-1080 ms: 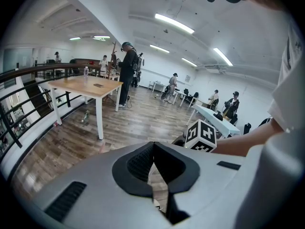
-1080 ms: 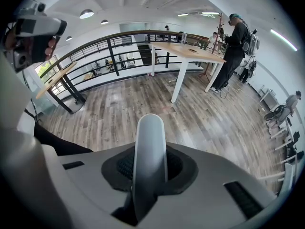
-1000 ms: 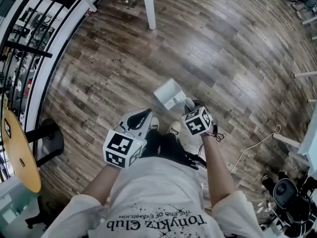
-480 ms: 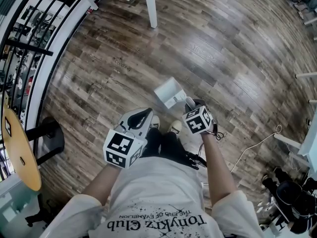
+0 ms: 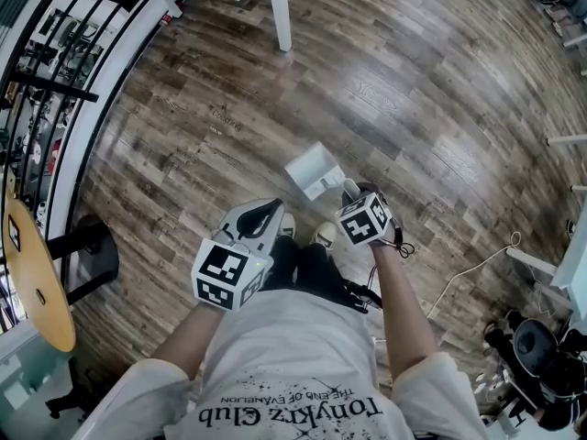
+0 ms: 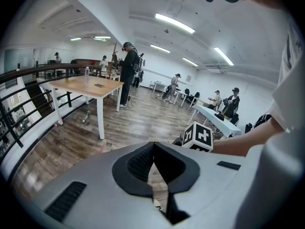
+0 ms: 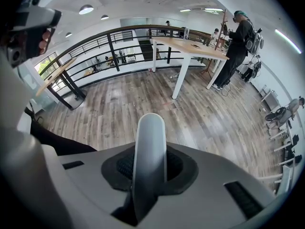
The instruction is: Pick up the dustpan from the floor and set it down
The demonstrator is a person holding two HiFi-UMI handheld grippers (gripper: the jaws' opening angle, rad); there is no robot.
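In the head view the white dustpan [image 5: 312,173] hangs in front of my feet, over the wooden floor. My right gripper [image 5: 353,196] is shut on its handle and points steeply down. The right gripper view shows the rounded white handle [image 7: 149,147] standing up between the black pads of the right gripper [image 7: 149,171]; the pan itself is hidden there behind the gripper body. My left gripper [image 5: 267,215] is held beside it at waist height. In the left gripper view the left gripper [image 6: 153,149] has its jaws together with nothing in them.
A white table leg [image 5: 279,12] stands ahead, and a curved black railing [image 5: 87,99] runs along the left. A round wooden table top [image 5: 38,282] is at the near left. A cable [image 5: 477,264] lies on the floor at right. People stand by a table [image 7: 190,46].
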